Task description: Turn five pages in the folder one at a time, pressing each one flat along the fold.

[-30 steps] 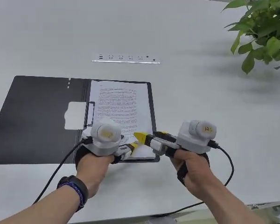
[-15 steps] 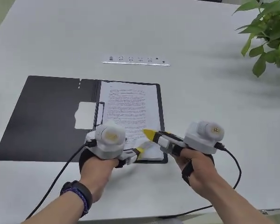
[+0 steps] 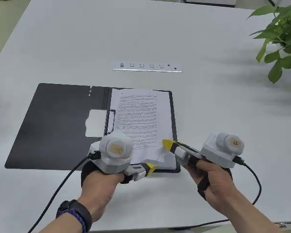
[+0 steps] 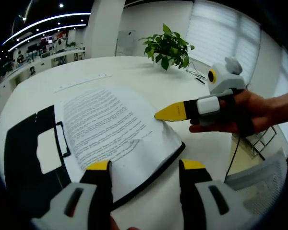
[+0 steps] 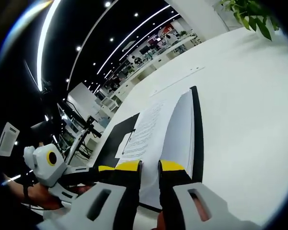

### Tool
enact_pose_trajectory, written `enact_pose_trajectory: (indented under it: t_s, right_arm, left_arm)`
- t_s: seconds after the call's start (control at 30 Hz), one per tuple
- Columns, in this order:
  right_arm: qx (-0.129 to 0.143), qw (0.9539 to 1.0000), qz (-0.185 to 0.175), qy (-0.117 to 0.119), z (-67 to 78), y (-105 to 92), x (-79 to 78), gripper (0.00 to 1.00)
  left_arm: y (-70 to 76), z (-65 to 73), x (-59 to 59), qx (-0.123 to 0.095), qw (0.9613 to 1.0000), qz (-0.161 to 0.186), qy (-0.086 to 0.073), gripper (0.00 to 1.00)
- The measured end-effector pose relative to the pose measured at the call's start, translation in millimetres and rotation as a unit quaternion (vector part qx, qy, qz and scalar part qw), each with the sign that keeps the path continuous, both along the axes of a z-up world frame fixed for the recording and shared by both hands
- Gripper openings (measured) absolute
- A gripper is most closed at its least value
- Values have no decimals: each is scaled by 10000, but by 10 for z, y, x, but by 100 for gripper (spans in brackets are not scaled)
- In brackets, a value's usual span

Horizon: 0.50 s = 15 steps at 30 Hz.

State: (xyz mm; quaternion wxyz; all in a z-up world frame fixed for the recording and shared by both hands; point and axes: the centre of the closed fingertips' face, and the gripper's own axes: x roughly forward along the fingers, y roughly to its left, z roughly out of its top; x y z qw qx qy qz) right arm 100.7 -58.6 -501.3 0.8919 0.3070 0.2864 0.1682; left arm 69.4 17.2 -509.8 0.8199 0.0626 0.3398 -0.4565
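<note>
Head view: folder [image 3: 53, 126] lay open near the table's [image 3: 208, 48] front edge, with the top page [image 3: 140, 116] on its right half and its near right corner lifted.
Left gripper view: left gripper [image 4: 145, 167] had jaws wide, with the folder's near right corner between them.
Right gripper view: right gripper [image 5: 150, 166] had jaws narrow at the lifted page edge; whether they pinched it could not be told.

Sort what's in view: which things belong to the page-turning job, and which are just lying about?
Job: open black folder; top page; right gripper pinching its near corner; left gripper, open at the folder's near edge.
Lying about: socket strip; potted plant.
</note>
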Motion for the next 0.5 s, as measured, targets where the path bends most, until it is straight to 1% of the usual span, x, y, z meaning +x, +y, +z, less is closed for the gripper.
enact_pose_trajectory:
  t_s: [0.2, 0.33, 0.5]
  right_arm:
    - [122, 9999, 47, -78, 61, 73, 14, 9]
    - [189, 9997, 22, -161, 116, 84, 46, 5]
    - [259, 9994, 43, -220, 174, 131, 80, 4]
  left_arm:
    - [175, 47, -54, 122, 9999, -42, -93, 57]
    - [273, 99, -61, 134, 9998, 13, -138, 58]
    - [384, 160, -58, 138, 9996, 86, -225, 58]
